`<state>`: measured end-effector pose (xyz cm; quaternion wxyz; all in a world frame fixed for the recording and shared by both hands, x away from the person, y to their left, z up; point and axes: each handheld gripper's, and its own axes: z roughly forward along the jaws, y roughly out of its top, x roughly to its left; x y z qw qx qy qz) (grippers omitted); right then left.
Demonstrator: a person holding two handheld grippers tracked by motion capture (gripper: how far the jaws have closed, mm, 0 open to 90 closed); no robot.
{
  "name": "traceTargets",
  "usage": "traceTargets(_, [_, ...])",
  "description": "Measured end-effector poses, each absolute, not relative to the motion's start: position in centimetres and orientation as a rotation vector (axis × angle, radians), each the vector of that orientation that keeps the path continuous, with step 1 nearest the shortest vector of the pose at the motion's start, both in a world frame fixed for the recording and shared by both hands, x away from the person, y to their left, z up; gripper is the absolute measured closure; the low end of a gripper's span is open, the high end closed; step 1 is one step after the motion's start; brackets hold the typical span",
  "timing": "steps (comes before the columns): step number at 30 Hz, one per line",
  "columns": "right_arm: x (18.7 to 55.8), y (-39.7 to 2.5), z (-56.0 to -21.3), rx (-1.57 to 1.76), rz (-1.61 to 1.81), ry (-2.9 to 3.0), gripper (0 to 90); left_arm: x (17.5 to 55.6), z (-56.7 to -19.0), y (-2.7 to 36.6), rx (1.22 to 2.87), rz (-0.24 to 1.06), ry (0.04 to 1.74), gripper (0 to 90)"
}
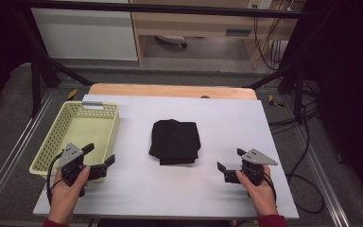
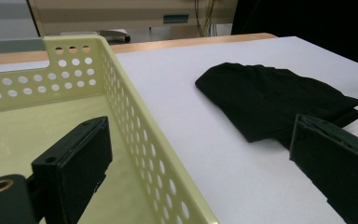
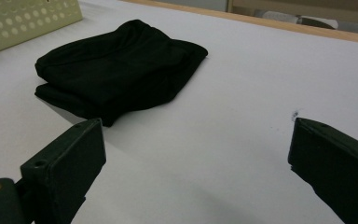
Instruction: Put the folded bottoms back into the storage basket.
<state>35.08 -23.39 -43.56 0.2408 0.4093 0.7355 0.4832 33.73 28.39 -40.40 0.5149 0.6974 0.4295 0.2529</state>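
A folded black cloth (image 1: 175,141) lies in the middle of the white table top (image 1: 227,118). A pale yellow perforated basket (image 1: 77,135) stands at the left and holds nothing. My left gripper (image 1: 99,156) is open over the basket's near right corner, one jaw inside the rim and one outside. In the left gripper view the basket wall (image 2: 135,135) runs between the jaws and the cloth (image 2: 270,98) lies ahead to the right. My right gripper (image 1: 230,160) is open near the table's front right, with the cloth (image 3: 121,70) ahead of it.
The white sheet covers a wooden table whose far edge (image 1: 170,90) shows beyond it. Black frame bars (image 1: 42,71) and cables (image 1: 302,142) stand around the table. A white cabinet (image 1: 85,33) and a wooden desk (image 1: 208,23) are behind.
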Motion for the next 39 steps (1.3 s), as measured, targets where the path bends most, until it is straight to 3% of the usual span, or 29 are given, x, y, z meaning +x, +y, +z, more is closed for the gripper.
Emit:
traceTargets(28, [34.5,-18.4,-41.0,1.002,1.315,2.091,3.2,33.6,-40.4,28.1,1.700,0.623,1.031,5.9])
traceTargets(39, [36.6,-14.9,-38.8,0.912,1.339,2.139,4.5,33.6,-40.4,28.0,1.705,0.621,1.034,6.0])
